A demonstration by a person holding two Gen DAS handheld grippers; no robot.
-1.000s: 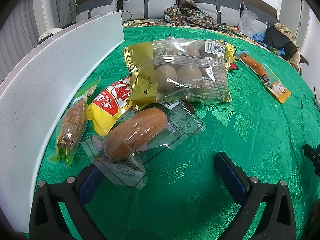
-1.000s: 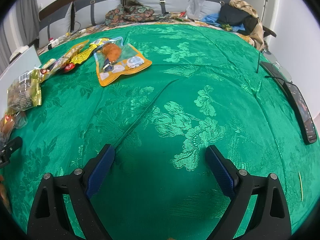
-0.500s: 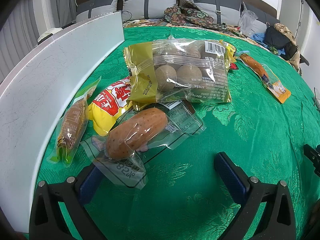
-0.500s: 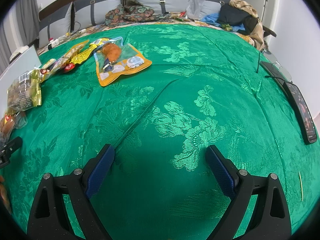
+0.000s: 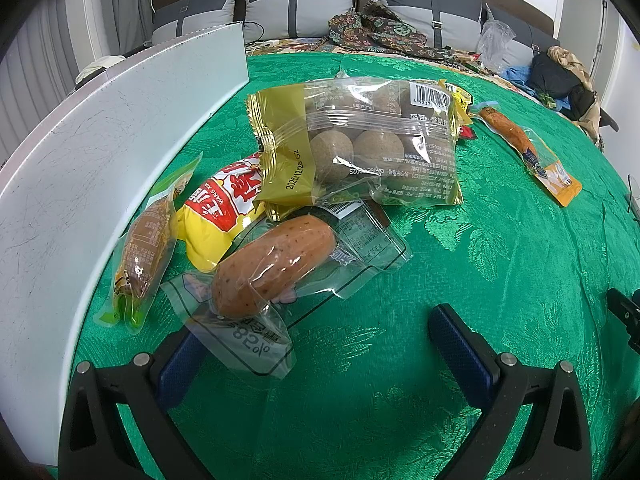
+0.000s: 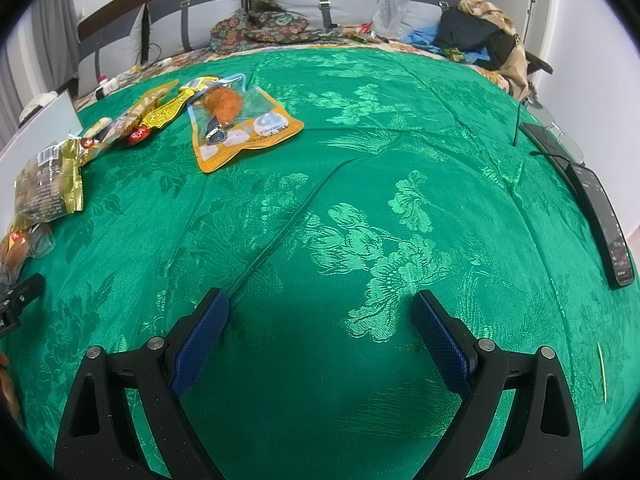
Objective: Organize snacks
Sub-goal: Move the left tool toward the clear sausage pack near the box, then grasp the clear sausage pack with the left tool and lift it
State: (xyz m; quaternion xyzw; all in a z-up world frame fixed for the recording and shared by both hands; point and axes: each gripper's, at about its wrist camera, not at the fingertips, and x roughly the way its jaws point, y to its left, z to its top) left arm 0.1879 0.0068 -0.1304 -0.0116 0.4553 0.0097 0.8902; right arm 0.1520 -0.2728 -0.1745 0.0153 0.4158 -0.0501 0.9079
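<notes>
Nothing is shifting between the earlier frames and this one: both of my tools are sitting exactly where they were, and every packet is lying as before.

I am holding the left gripper (image 5: 320, 344) low over the green brocade cloth (image 5: 460, 248) with its blue-padded fingers spread wide and gripping nothing. Its left finger (image 5: 180, 364) is sitting partly under the corner of the clear plastic pack with a speckled brown sausage (image 5: 276, 268), though I cannot tell whether it is touching. Behind that pack, a yellow and red crinkled snack bag (image 5: 224, 216) is lying under the edge of a gold and clear bag of round brown balls (image 5: 360, 148). Left of them, a green-edged pouch holding a brown stick snack (image 5: 144, 248) is leaning beside the tall white board (image 5: 100, 152) that is running along the cloth's left side. Farther right, well apart from the pile, an orange-trimmed clear pouch with an orange snack (image 5: 528, 152) is lying flat.

I am keeping the right gripper (image 6: 320, 328) open wide too, empty, hovering over a bare stretch of cloth. From its view the orange pouch is lying far ahead on the left, beside a narrow gold-wrapped snack strip (image 6: 160, 108). Near the cloth's right edge, a black remote-like slab (image 6: 604, 220) is resting, and a thin yellow stick (image 6: 602, 372) is lying close to it.
</notes>
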